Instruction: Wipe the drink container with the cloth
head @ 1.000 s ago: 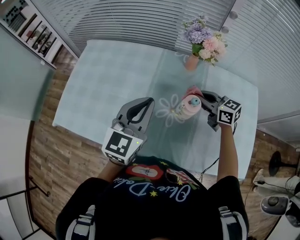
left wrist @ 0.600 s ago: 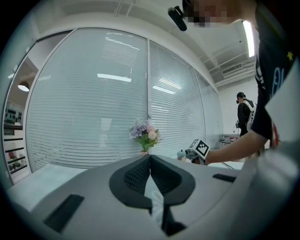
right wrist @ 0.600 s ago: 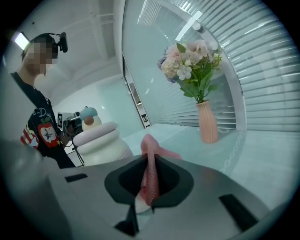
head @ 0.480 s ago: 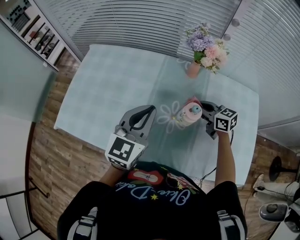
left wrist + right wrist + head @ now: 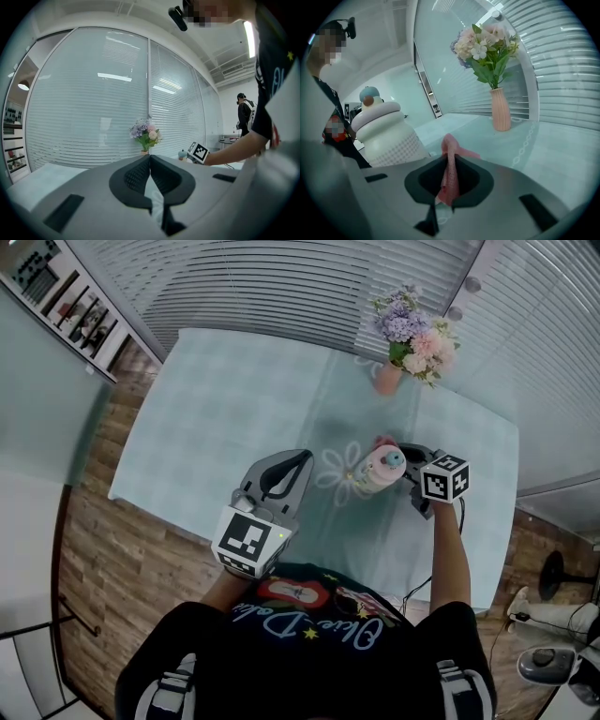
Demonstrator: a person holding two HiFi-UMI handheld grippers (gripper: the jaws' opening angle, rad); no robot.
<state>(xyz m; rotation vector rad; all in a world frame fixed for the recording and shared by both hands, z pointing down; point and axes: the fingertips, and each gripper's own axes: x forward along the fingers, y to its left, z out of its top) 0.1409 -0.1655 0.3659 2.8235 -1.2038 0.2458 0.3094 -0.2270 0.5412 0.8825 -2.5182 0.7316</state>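
The drink container (image 5: 380, 468), pink and white with a blue cap, stands upright on the table near its front right part. My right gripper (image 5: 405, 457) is close against its right side and shut on a pink cloth (image 5: 384, 441) that pokes out beyond the jaws. In the right gripper view the cloth (image 5: 450, 171) is pinched between the jaws, and the container (image 5: 384, 133) stands just left of them. My left gripper (image 5: 302, 457) hovers left of the container, apart from it, with its tips together (image 5: 150, 158). A pale sliver shows behind those tips; I cannot tell what it is.
A pink vase of flowers (image 5: 387, 376) stands at the table's far side, behind the container. The pale blue-green table (image 5: 216, 399) has a flower pattern at its middle. Its front edge lies just below both grippers. Blinds (image 5: 93, 103) line the walls, and a wooden floor (image 5: 103, 521) is at the left.
The right gripper with the cloth has shifted slightly left, closer against the container. The left gripper has barely moved.
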